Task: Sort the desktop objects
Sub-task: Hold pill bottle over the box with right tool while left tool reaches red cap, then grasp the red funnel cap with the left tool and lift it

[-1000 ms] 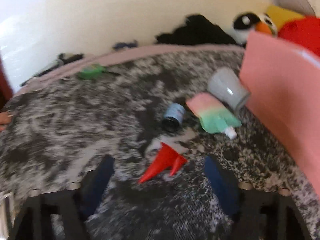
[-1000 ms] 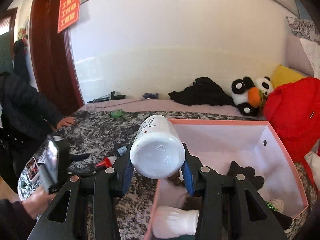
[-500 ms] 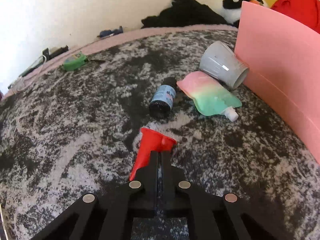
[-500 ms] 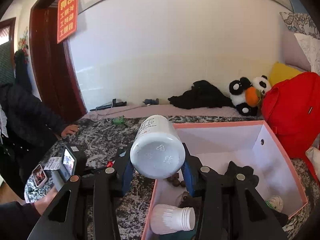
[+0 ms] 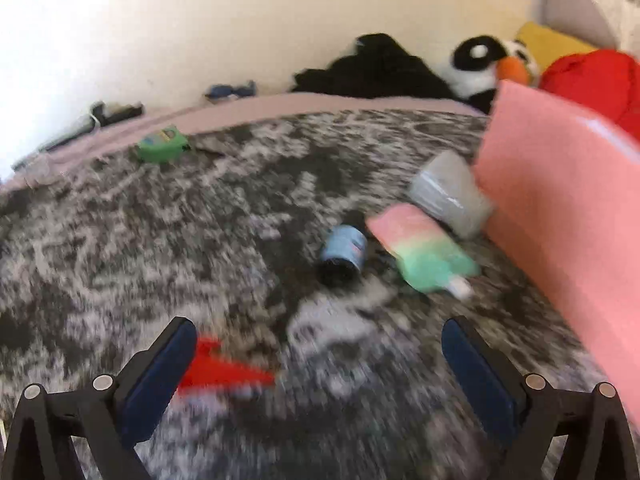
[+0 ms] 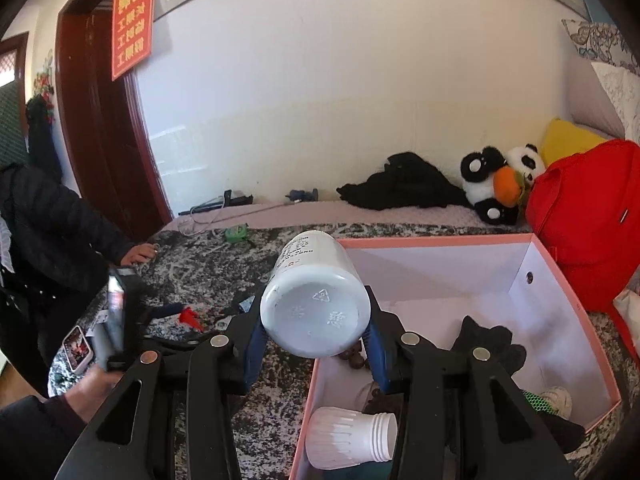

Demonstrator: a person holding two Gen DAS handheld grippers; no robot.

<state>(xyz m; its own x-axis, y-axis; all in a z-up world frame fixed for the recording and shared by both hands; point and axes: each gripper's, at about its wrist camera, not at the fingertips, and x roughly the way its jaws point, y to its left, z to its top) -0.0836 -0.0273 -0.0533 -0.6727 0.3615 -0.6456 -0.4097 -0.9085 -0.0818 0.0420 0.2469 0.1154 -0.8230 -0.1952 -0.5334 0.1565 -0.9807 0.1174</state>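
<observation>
My left gripper (image 5: 320, 376) is open and empty over the speckled table; the view is blurred. A small red funnel-like piece (image 5: 220, 372) lies on the table beside its left finger. Ahead lie a small blue-labelled bottle (image 5: 344, 252), a pink-and-green pouch (image 5: 424, 252) and a tipped grey cup (image 5: 452, 192). My right gripper (image 6: 316, 344) is shut on a white plastic bottle (image 6: 316, 304), held above the left edge of the pink box (image 6: 436, 242). The box holds stacked white cups (image 6: 348, 444) and dark items.
The pink box wall (image 5: 560, 216) stands at the right in the left wrist view. A green tape measure (image 5: 162, 144) lies at the table's far edge. A panda toy (image 6: 496, 180), black cloth and a red bag (image 6: 588, 216) lie behind. A person stands at the left.
My left gripper, shut on the red piece half a second ago, has opened; the red piece now lies by its left finger. My right gripper still holds the white bottle, little moved.
</observation>
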